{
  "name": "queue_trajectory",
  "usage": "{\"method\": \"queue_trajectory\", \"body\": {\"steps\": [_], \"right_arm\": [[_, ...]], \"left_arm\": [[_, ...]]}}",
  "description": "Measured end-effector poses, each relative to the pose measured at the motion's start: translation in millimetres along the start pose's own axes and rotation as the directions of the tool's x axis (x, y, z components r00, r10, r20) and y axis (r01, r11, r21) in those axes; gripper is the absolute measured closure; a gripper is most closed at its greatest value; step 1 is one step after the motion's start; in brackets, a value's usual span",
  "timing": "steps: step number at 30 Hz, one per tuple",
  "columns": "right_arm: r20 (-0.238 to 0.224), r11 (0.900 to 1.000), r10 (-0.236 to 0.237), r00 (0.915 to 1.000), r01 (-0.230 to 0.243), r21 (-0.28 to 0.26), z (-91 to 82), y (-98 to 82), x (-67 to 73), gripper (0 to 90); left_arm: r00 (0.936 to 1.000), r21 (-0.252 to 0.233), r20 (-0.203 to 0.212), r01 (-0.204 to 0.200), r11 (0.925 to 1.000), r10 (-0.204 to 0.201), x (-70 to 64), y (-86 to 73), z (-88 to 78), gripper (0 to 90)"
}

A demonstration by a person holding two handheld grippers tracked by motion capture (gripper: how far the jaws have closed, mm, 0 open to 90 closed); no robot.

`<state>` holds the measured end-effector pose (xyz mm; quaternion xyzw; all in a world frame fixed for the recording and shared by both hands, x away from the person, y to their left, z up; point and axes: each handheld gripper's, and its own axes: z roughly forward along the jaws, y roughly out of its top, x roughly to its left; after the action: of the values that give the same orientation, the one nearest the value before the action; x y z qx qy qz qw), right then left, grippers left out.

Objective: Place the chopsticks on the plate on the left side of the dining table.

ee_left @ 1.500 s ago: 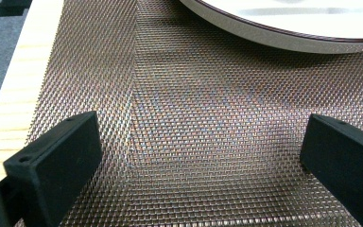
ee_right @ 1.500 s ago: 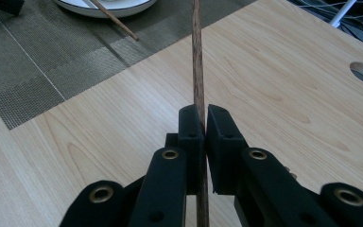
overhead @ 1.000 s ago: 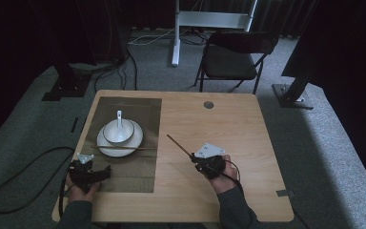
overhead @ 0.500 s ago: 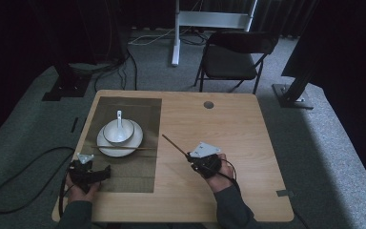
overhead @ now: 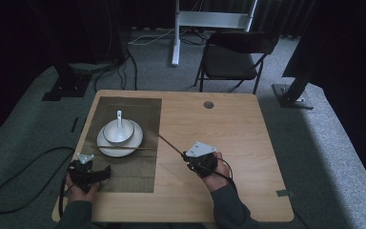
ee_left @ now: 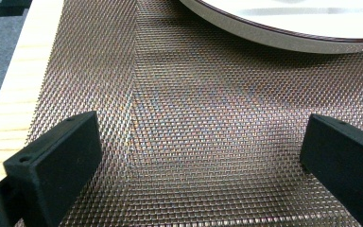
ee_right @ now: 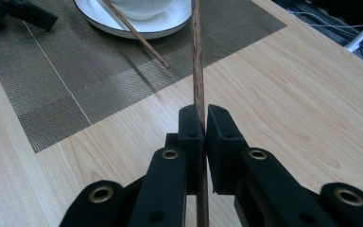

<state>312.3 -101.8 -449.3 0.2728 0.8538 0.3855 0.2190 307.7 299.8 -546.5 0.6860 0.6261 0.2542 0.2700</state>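
Between the pinched jaws of the right tongs point(ee_right: 203, 127), one wooden chopstick point(ee_right: 197, 56), angled out over bare table point(overhead: 248, 124) toward the placemat's point(overhead: 128, 171) right edge. Second chopstick point(overhead: 124, 148) resting across the near rim of the plate point(overhead: 106, 148) under the bowl point(overhead: 119, 131) with spoon point(overhead: 119, 118). Left tongs point(ee_left: 203, 156) spread wide, empty, low over the mat's near end. Open wood to the right.

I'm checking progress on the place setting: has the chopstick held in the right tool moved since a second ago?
Yes. The chopstick has drifted left toward the placemat, its tip now at the mat's right edge.
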Motion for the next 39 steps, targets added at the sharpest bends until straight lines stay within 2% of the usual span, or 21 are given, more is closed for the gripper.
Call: {"method": "queue_trajectory", "body": {"steps": [8, 39], "right_arm": [[-0.008, 1.0, -0.021, 0.9998, 0.02, -0.005, 2.7, 5.2, 2.4, 85.1], [-0.051, 0.999, -0.048, 0.9976, 0.047, -0.019, 15.5, 21.1, 13.1, 85.1]], "left_arm": [[1.0, 0.001, 0.0, -0.001, 1.0, 0.001, 0.1, 0.0, -0.1, 0.1], [1.0, 0.0, 0.0, 0.0, 1.0, 0.0, 0.0, 0.0, 0.0, 0.1]]}}
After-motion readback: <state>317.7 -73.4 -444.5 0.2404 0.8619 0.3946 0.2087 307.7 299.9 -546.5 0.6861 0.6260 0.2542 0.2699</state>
